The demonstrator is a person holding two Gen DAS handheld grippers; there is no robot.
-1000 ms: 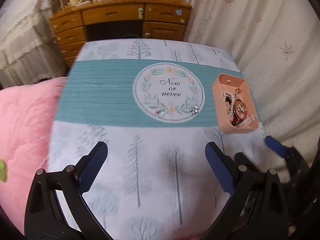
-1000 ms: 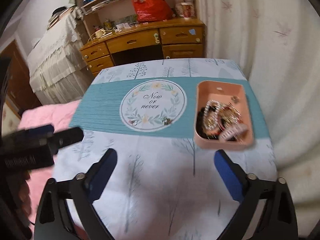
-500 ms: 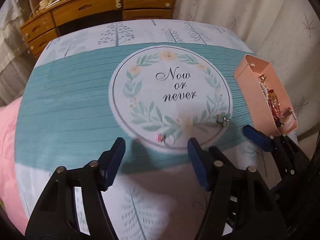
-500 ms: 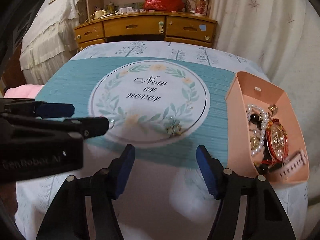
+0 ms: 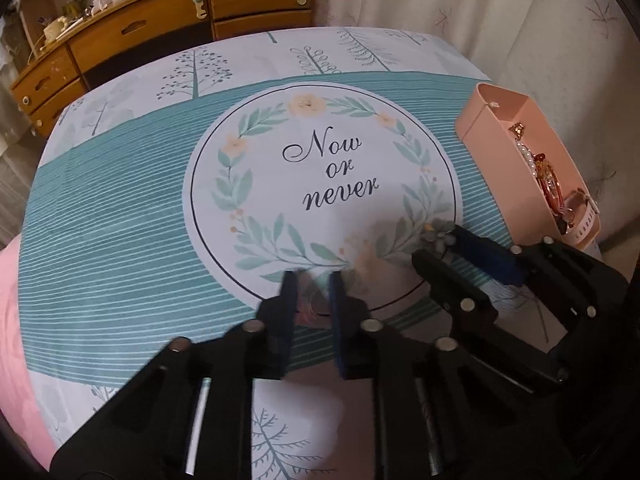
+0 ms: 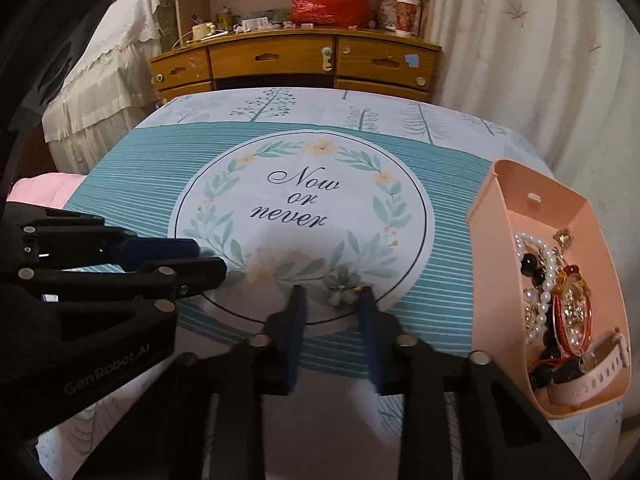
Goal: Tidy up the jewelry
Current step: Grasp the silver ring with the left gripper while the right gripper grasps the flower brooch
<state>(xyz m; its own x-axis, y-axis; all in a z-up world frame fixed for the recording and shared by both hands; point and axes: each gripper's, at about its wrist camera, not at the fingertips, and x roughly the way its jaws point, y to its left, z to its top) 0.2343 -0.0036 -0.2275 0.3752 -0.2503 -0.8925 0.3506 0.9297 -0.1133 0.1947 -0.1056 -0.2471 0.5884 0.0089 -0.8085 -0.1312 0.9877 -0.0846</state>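
We hold the right gripper (image 6: 332,298) narrowly parted, small grey-green flower ornament (image 6: 342,286) between its fingers; the left gripper (image 5: 312,286) narrowly brackets a blurred ring (image 5: 311,300).

The tablecloth (image 6: 120,168) looked matt printed cloth; beside it, the pink tray (image 6: 500,200) seemed smooth plastic, the desk (image 6: 280,56) glossy wood.
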